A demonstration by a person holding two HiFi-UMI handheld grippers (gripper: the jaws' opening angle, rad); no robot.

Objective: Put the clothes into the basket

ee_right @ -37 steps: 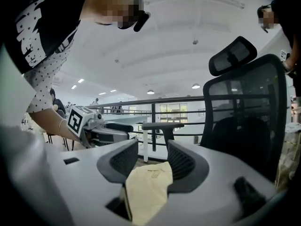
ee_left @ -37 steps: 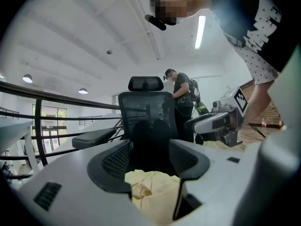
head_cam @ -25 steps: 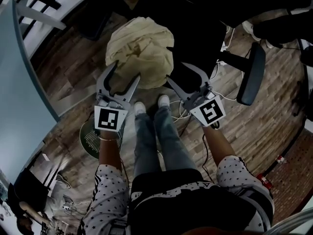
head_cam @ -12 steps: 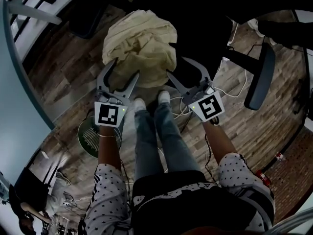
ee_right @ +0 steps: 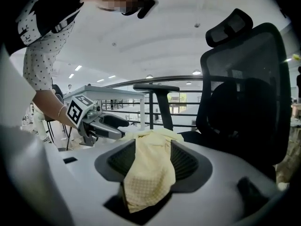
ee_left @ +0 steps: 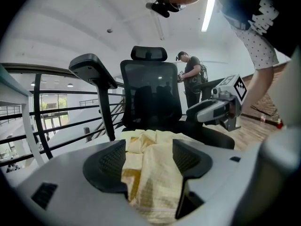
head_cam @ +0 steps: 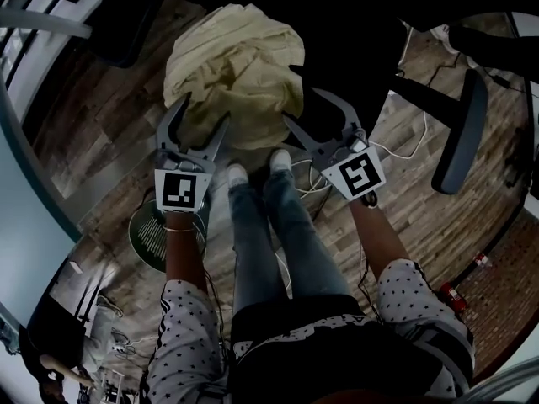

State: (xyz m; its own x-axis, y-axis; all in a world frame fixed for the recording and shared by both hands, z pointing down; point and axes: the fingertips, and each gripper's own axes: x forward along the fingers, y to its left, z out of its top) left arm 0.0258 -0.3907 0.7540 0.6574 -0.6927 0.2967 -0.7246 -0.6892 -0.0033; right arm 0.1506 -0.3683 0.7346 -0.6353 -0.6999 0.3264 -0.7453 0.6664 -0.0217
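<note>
Since the earlier frame both pairs of tongs had sunk toward the cream cloth (head_cam: 232,66), and its heap had come nearer in the head view. The cloth lay bunched just ahead of the person's shoes (head_cam: 257,168), against the seat of a black office chair (head_cam: 354,49). Whatever carried it was hidden beneath it, and no basket rim could be made out. A fold ran between the jaws of the left tongs (head_cam: 206,108), which stood wide apart, the fabric looking loose rather than pinched. The right tongs (head_cam: 300,105) were opening, also with a fold draped between the pads. Around them were the wooden floor (head_cam: 109,116) and loose cables (head_cam: 396,154). The likely trouble was fabric catching on a ribbed pad. If either hand drew back then, the fold could trail out and spill onto the floor.
</note>
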